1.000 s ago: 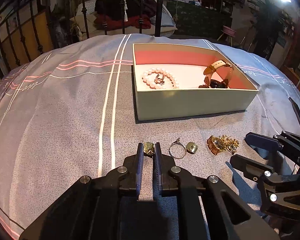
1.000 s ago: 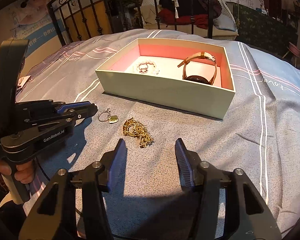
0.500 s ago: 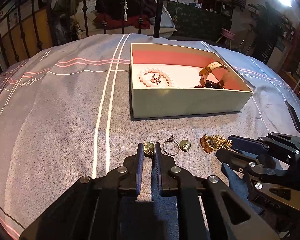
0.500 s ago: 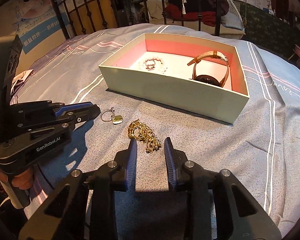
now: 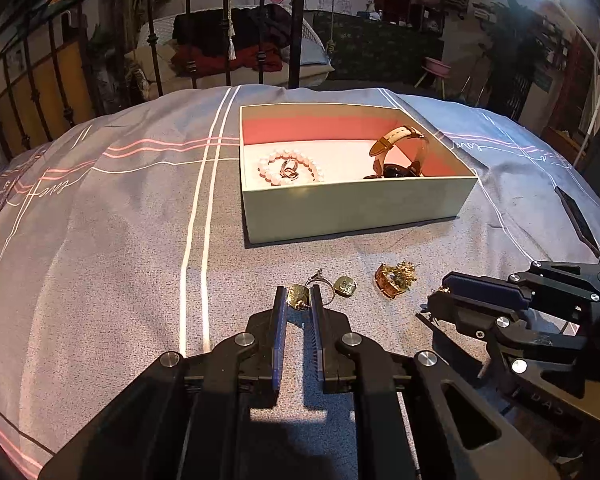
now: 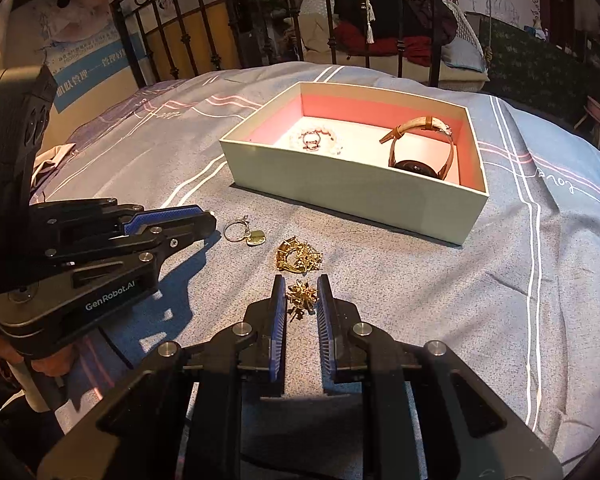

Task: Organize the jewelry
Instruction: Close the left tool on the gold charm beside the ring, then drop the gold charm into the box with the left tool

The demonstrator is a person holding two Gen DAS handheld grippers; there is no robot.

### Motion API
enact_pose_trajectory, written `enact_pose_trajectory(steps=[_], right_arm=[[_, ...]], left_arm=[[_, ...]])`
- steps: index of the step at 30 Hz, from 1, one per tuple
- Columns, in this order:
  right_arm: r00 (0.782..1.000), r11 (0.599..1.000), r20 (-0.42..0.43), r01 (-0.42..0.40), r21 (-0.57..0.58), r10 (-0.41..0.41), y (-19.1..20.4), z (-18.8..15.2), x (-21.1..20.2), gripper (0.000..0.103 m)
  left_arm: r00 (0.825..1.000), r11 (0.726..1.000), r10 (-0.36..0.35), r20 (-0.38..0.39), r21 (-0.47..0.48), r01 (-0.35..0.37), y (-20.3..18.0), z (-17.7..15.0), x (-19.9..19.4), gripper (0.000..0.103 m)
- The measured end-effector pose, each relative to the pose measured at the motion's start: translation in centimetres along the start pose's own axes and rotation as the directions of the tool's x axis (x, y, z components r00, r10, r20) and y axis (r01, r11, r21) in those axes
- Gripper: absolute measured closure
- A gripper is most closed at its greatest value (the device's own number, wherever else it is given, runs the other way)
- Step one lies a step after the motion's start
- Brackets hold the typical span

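An open box [image 5: 356, 204] [image 6: 352, 196] with a pink lining stands on the grey bedspread; a pearl bracelet [image 5: 288, 166] and a tan-strapped watch [image 5: 400, 152] lie inside. My left gripper [image 5: 299, 300] is shut on a gold earring [image 5: 298, 298]. A ring with a second gold earring [image 5: 340, 285] [image 6: 246, 234] lies just beyond it. My right gripper [image 6: 302, 294] is shut on a gold brooch piece [image 6: 302, 298]. Another gold brooch [image 6: 298, 258] [image 5: 394, 278] lies just ahead of it.
The bedspread [image 5: 100, 220] falls away at its edges. A black iron bed rail [image 5: 228, 24] stands behind the bed. A dark phone-like slab [image 5: 576, 218] lies at the right edge. My two grippers are side by side near the front.
My right gripper has closed from wide open onto the gold brooch piece and moved forward. The left gripper stays shut on its earring and has shifted a little.
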State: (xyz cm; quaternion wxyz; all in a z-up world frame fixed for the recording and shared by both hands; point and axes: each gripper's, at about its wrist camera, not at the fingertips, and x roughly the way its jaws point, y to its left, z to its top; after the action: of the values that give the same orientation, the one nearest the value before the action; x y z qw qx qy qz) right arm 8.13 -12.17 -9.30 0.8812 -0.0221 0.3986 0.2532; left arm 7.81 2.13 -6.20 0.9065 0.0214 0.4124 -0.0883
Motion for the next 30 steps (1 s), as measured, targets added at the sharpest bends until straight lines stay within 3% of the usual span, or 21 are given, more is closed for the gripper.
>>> enact_pose_trajectory(steps=[5,17,30], right_arm=[[0.999,1.000,0.047,0.002,0.031,-0.004,-1.0,0.4,-1.4,0.086],[0.998,0.997,0.065,-0.020,0.077,0.015,-2.5,0.7,-1.6,0.086],[0.990,0.999,0.143,0.015,0.050,-0.022,-3.4,7.8,-1.8,0.086]], left_arm=[[0.999,0.999,-0.026,0.021,-0.045,0.027,0.7,1.1,-1.1,0.092],[0.999,0.997,-0.041,0.029,-0.062,0.043,0.8,3.5,-1.6,0.092],[0.995,0.997,-0.068,0.074,-0.039,0.071,-0.3,9.7,-0.6,0.092]])
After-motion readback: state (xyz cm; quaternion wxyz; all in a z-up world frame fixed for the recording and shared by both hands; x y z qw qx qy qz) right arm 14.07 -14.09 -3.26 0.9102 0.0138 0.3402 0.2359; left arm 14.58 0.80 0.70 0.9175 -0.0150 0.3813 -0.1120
